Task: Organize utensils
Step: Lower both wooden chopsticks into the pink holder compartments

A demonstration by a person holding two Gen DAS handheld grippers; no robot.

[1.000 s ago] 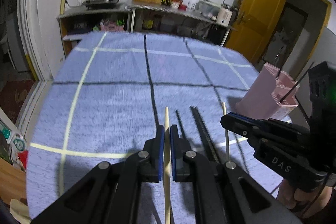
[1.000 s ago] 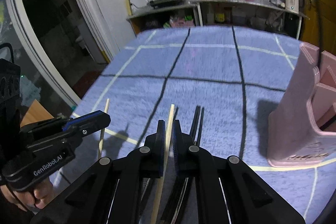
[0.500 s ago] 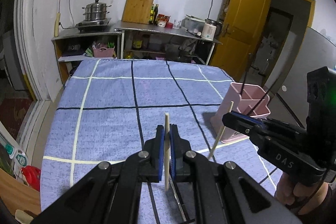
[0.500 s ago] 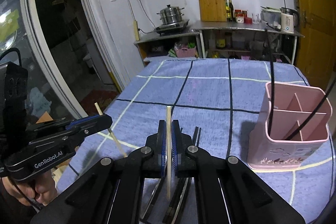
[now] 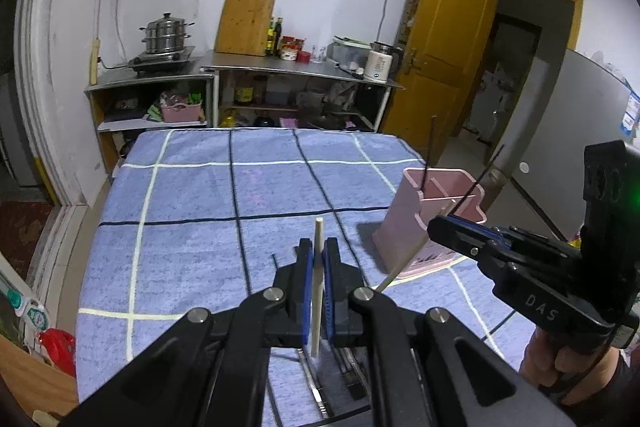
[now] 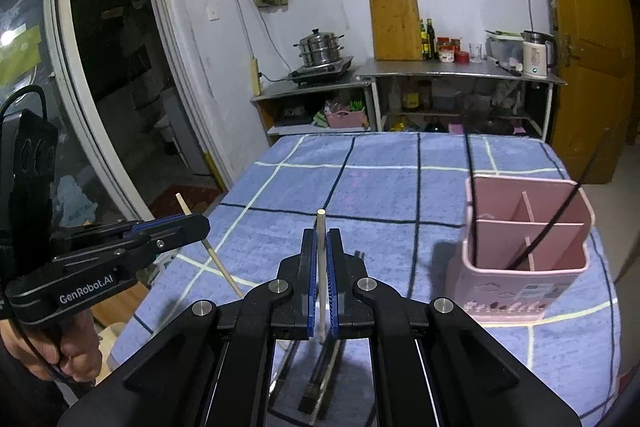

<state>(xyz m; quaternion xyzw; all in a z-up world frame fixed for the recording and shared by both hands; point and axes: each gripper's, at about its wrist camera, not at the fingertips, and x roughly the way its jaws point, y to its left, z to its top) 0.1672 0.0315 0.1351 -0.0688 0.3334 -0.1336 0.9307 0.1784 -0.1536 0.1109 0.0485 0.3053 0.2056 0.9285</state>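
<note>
Both views sit behind their own fingers, raised above the near edge of the blue cloth [image 5: 192, 251], facing the far kitchen shelf [image 6: 460, 73]. Each catches the other gripper sideways. Shared: cloth, pink holder [image 6: 524, 259], shelf.

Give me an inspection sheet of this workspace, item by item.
Surface: table under a blue checked cloth.
Job's things: pink divided plastic utensil holder holding two thin black sticks; pale wooden chopstick in the left gripper; second pale wooden chopstick in the right gripper; dark utensils lying on the cloth below the fingers.
Clutter: nothing seen.
Grippers: left gripper and right gripper each shut on one chopstick.
Cables: black cable at the left handle.
Surroundings: steel steamer pot, wooden cutting board, orange door.
</note>
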